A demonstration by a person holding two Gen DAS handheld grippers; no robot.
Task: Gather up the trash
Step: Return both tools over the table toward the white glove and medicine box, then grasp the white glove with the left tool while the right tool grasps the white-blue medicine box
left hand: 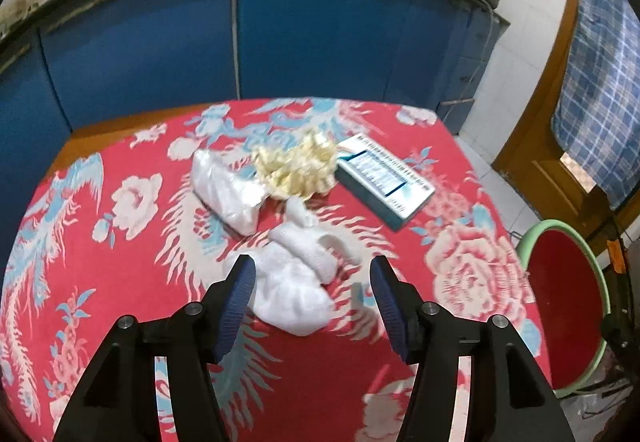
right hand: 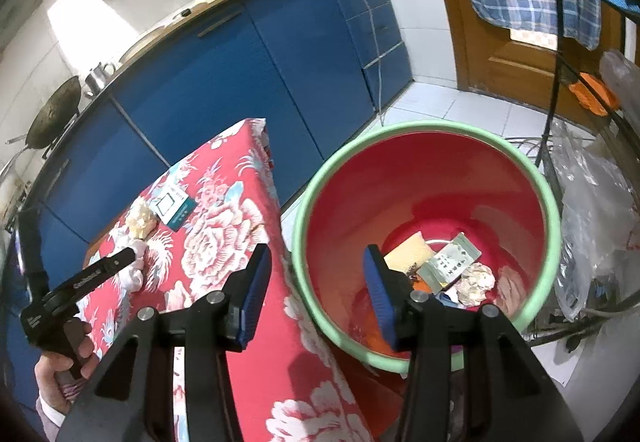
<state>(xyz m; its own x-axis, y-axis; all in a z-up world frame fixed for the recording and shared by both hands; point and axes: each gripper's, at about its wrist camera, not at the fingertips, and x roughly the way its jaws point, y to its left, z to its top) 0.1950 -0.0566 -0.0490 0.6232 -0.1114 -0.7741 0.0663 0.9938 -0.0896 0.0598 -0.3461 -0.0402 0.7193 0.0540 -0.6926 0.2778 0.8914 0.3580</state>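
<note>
The left gripper (left hand: 312, 282) is held partly open above the red floral tablecloth (left hand: 120, 322), nothing clamped; a crumpled white tissue (left hand: 296, 282) lies between its fingers, apparently untouched. Beyond the fingertips a white plastic wrapper (left hand: 226, 194), a yellowish crumpled wad (left hand: 298, 172) and a teal carton (left hand: 384, 180) are seen. The right gripper (right hand: 316, 274) is poised half open and empty, its right finger over the green-rimmed red bucket (right hand: 432, 178), where collected paper scraps (right hand: 448, 266) lie

Bare tablecloth (left hand: 120, 322) around clustered trash, bucket (right hand: 552, 202) mouth unobstructed, blue cabinets (left hand: 320, 34) close behind table
</note>
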